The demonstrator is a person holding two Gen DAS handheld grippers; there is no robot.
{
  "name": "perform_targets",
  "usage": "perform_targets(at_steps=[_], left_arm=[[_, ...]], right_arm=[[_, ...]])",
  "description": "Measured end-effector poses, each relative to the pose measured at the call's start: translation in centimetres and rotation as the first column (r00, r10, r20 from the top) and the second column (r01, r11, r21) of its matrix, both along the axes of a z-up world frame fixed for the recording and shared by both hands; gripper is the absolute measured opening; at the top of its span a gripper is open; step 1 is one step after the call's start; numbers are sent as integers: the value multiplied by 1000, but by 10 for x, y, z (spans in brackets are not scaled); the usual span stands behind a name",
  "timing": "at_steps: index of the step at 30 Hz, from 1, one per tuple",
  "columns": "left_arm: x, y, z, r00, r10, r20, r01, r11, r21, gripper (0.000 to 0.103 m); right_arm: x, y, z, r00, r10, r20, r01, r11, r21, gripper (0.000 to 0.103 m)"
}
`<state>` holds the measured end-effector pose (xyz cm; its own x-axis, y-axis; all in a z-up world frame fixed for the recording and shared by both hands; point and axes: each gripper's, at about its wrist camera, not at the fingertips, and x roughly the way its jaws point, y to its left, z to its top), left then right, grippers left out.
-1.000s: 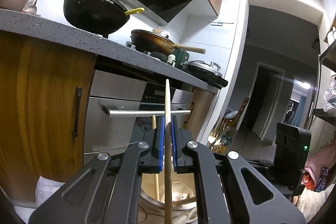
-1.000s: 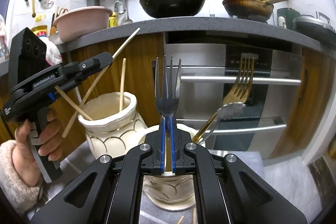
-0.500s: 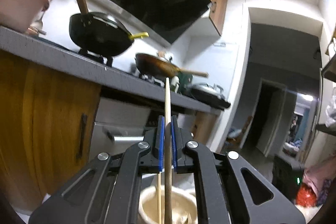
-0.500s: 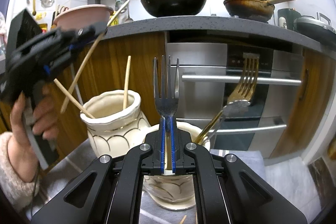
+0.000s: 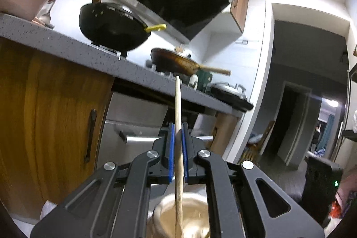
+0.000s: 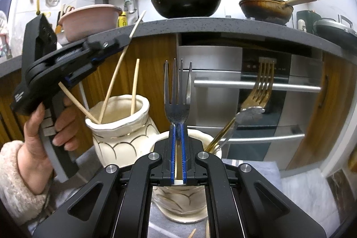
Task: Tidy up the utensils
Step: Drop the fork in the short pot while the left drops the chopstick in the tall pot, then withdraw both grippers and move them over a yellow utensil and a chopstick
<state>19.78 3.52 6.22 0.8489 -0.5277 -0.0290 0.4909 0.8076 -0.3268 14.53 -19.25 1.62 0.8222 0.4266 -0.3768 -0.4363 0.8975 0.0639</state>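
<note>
Kitchen counter [image 6: 200, 24] behind — left claw [image 5: 177, 153] tilts chopstick [image 5: 177, 126] over vase [image 6: 120, 126]

The two vases, one at left centre [image 6: 120, 126] and one at lower centre [image 6: 178, 202], are cream with scalloped line patterns. The fork [image 6: 177, 90] at centre is silver; the fork [image 6: 261, 88] at right is gold. The chopstick [image 5: 178, 148] is pale wood. Both grippers' fingers [image 6: 171, 155] carry blue pads on black. The bench [image 6: 200, 26] is speckled grey, the basin [image 6: 87, 19] at upper left pink.

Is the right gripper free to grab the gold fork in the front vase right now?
Probably not: the right gripper is already shut on a silver fork. The gold fork leans out of the vase unobstructed, but the jaws are occupied.
</note>
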Motion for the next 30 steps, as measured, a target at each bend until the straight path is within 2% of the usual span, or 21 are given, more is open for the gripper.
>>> perform_targets(at_steps=[5, 13, 15, 16, 18, 22, 25, 26, 28, 30], left_arm=[[-10, -4, -10, 998, -11, -66, 16, 997, 76, 6], [-18, 3, -7, 997, 1, -79, 4, 998, 68, 6], [-22, 4, -1, 998, 1, -60, 3, 998, 65, 10], [-24, 4, 2, 999, 7, -52, -4, 998, 64, 13], [-28, 8, 7, 999, 10, -36, -8, 999, 45, 28], [-40, 14, 14, 1000, 25, -18, -24, 999, 32, 35], [-52, 13, 16, 998, 58, -15, -57, 996, 62, 49], [-57, 12, 16, 997, 76, -15, -74, 995, 74, 56], [-67, 11, 16, 995, 99, -13, -97, 991, 92, 64], [-78, 8, 14, 991, 128, -23, -125, 985, 119, 79]], right_arm=[[4, -6, -1, 999, -28, -20, 29, 999, 21, 6], [9, -10, -4, 998, -51, -38, 52, 998, 34, 6], [12, -12, -6, 998, -42, -50, 44, 998, 47, 13], [12, -12, -6, 998, -39, -51, 42, 998, 52, 16], [9, -13, -4, 999, -34, -41, 36, 997, 64, 22], [-2, -16, 4, 999, -35, 2, 35, 996, 83, 31], [-17, -22, 13, 998, -45, 31, 42, 993, 112, 50], [-24, -24, 15, 998, -48, 42, 43, 992, 122, 57], [-36, -29, 17, 997, -63, 49, 56, 991, 125, 64], [-46, -34, 16, 996, -73, 50, 67, 990, 122, 75]])
